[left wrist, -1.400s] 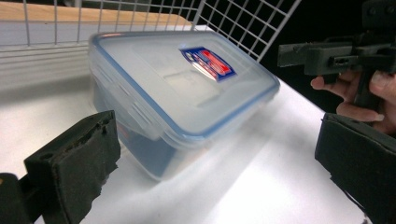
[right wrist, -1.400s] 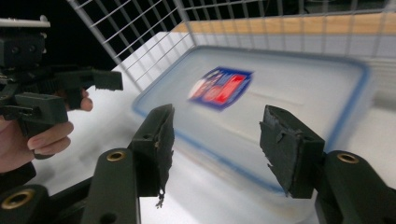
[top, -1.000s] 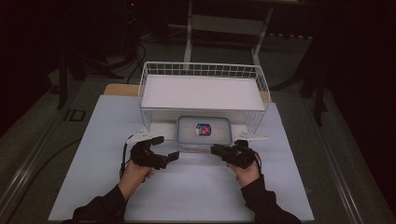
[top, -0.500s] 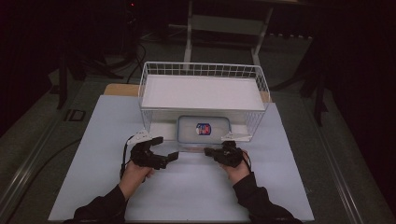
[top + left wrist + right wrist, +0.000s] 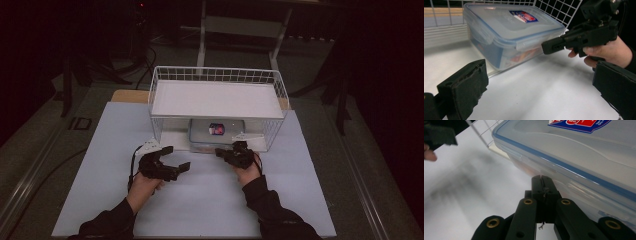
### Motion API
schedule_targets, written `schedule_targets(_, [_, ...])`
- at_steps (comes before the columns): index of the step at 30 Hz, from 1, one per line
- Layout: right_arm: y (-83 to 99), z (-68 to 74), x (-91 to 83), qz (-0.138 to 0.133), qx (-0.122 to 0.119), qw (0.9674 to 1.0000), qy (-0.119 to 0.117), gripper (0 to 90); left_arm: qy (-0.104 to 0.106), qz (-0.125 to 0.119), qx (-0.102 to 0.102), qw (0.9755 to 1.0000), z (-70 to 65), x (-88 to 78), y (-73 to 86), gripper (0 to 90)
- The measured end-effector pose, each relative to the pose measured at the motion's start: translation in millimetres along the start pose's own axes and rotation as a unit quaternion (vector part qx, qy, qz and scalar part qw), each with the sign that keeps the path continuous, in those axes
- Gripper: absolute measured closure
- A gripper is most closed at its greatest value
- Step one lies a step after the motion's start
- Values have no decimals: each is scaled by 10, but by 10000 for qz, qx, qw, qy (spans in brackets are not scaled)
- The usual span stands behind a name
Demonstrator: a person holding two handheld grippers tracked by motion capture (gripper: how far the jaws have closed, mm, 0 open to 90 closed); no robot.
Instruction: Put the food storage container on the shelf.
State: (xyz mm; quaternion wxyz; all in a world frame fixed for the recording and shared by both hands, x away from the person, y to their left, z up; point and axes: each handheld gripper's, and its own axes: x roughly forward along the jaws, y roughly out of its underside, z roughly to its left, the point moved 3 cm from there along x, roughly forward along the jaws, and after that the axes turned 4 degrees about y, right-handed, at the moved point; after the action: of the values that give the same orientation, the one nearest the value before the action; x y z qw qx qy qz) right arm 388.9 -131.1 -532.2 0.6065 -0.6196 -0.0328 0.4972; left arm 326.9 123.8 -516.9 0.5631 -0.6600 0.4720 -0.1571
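A wide white surface (image 5: 200,200) takes up the middle of the high view, with dark floor around it. At its far end stands a white wire basket (image 5: 218,76), turned so that a flat white panel (image 5: 215,98) forms a roof across its top and its near side opens toward the person. Under that roof, at the near edge of the basket, sits a clear plastic box (image 5: 216,134) with a blue-rimmed snap lid and a red and blue label (image 5: 217,128) on top. In the left gripper view the box (image 5: 509,37) pokes out a little past the basket's wire frame, and coloured contents show dimly through its wall.

The person's dark-sleeved forearms come up from the bottom of the high view. The left gripper (image 5: 175,161) hovers over the bare surface, near the box and to its left, apart from it; its jaws stand wide apart, one low at each side of its own camera's view. The right gripper (image 5: 224,152) is at the front of the box toward its right corner. Its jaws are pressed together with nothing between them, and in the right gripper view their tip (image 5: 543,185) sits right against the box wall just under the lid rim (image 5: 564,165); whether it truly touches I cannot tell.
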Motion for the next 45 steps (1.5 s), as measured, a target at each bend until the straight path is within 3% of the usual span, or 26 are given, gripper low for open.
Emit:
schedule_targets(18, [-220, -226, 202, -199, 337, 9987, 335, 898, -57, -30, 67, 10000, 12, -11, 15, 2])
schedule_targets(28, [-231, -183, 218, -208, 304, 9991, 203, 850, -16, -43, 91, 9999, -3, -15, 11, 2])
schedule_targets(32, [-210, -112, 161, -194, 262, 9994, 133, 711, 0, -56, 128, 9999, -26, -29, -3, 2])
schedule_targets(33, [-205, -101, 138, -226, 249, 9994, 117, 619, -2, -49, 147, 9999, -30, -35, -9, 2])
schedule_targets(35, [-197, -82, 98, -294, 230, 9993, 74, 541, 7, -62, 166, 9998, -42, -47, -16, 2])
schedule_targets(37, [-185, -61, 54, -325, 191, 9993, 20, 406, 9, -76, 206, 9998, -58, -62, -22, 2])
schedule_targets(38, [-167, -44, 13, -363, 183, 9992, -38, 251, 20, -65, 264, 9996, -78, -73, -26, 2])
schedule_targets(41, [-142, -12, -35, -322, 133, 9991, -223, 184, 40, -60, 313, 9995, -96, -80, -32, 2])
schedule_targets(45, [-112, 27, -134, -465, -35, 9986, -229, 157, 84, -72, 331, 9994, -119, -81, -34, 2])
